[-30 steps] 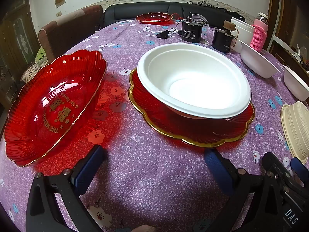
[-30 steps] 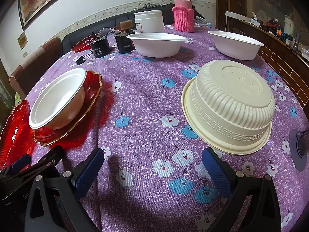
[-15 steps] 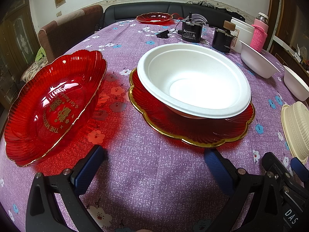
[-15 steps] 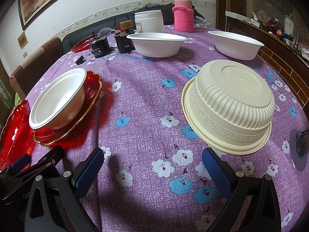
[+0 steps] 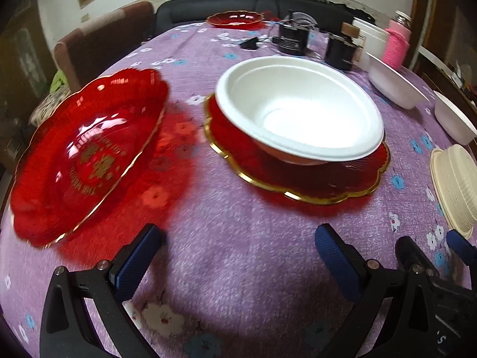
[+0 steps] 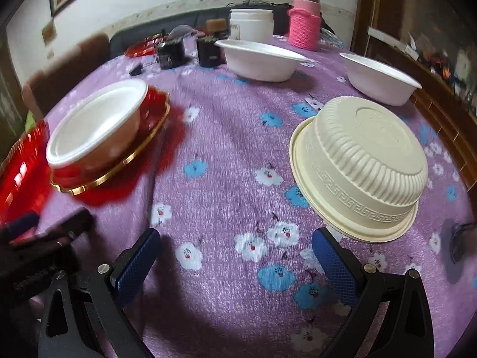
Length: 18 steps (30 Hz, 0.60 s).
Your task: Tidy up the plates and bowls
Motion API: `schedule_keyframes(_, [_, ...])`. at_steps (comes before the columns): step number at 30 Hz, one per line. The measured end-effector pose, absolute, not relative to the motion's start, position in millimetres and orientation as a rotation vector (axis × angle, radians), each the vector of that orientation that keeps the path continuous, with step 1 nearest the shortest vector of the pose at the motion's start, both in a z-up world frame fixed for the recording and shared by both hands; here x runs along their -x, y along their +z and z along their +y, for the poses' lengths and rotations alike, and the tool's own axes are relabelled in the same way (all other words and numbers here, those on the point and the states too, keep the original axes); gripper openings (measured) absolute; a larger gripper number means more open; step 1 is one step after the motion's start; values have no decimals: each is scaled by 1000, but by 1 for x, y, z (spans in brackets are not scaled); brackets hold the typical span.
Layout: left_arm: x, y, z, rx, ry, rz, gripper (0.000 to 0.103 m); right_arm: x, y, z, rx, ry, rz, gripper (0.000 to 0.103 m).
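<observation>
A white bowl [image 5: 298,110] sits in a red gold-rimmed plate [image 5: 313,185] ahead of my left gripper [image 5: 238,247], which is open and empty. Another red plate [image 5: 86,155] lies to its left. In the right wrist view a cream ribbed bowl [image 6: 363,161] rests upside down just beyond my open right gripper [image 6: 235,250]. The same white bowl [image 6: 95,128] and red plate [image 6: 149,137] show at left. Two more white bowls [image 6: 259,59] [image 6: 378,77] stand further back.
A purple flowered cloth [image 6: 226,179] covers the table. At the far side stand dark boxes [image 6: 208,50], a white jar [image 6: 252,24], a pink-sleeved bottle [image 6: 304,24] and a third red plate [image 5: 235,18]. A chair [image 5: 98,47] stands at the left edge.
Both views have shifted and blurred slightly: the grippers have started moving, the left one nearer the plates. Both stay open and nothing on the table has moved.
</observation>
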<state>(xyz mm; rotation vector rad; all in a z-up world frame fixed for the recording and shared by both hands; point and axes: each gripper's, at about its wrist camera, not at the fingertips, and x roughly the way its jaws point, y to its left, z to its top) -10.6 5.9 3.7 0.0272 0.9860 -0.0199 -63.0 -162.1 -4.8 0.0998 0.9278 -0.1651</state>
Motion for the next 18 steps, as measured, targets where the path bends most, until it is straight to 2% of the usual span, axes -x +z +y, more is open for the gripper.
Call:
schedule_keyframes(11, [38, 13, 22, 38, -89, 1065, 103, 71, -3, -160, -102, -180, 975, 102])
schedule_keyframes(18, [90, 58, 40, 63, -215, 918, 103, 84, -2, -153, -102, -184, 976, 102])
